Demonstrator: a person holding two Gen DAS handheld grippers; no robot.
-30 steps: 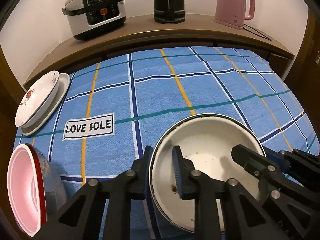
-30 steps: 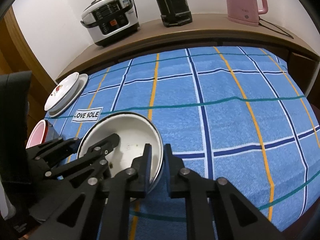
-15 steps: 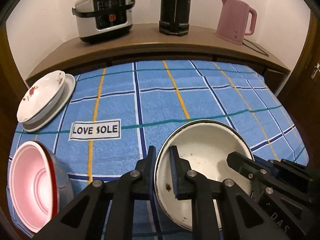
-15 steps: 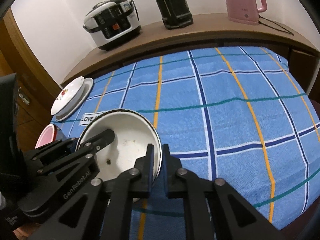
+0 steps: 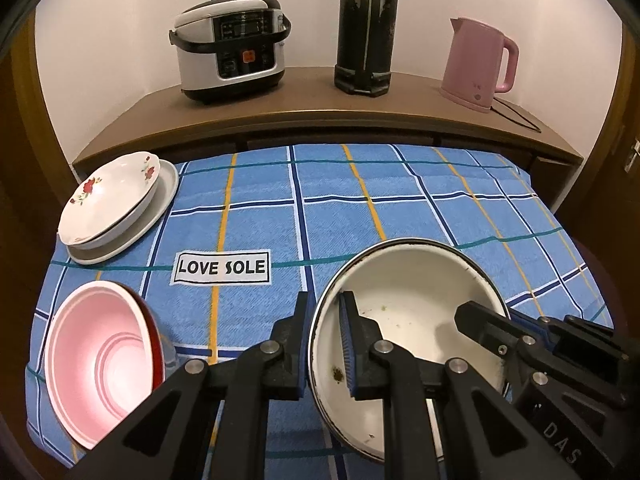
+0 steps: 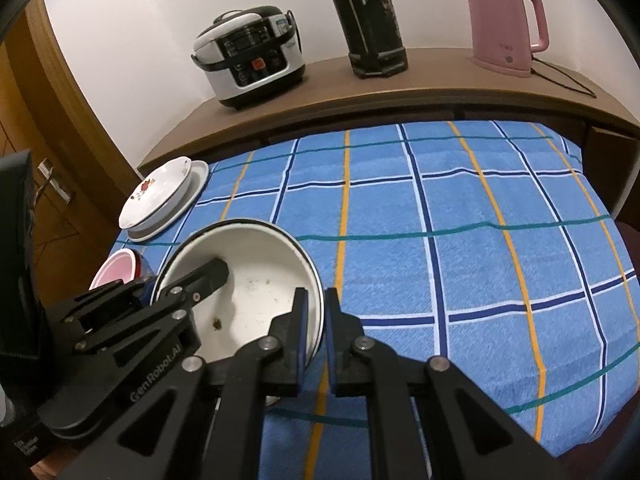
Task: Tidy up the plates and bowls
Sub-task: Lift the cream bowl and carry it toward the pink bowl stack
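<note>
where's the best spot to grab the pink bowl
Grip the pink bowl by its rim, one jaw inside and one outside, as both grippers now hold the white bowl. It sits tilted on something, its mouth facing the near side, so the raised upper rim is free. Coming from above and the near side looks easiest, probably with the left gripper, once it is free.
</note>
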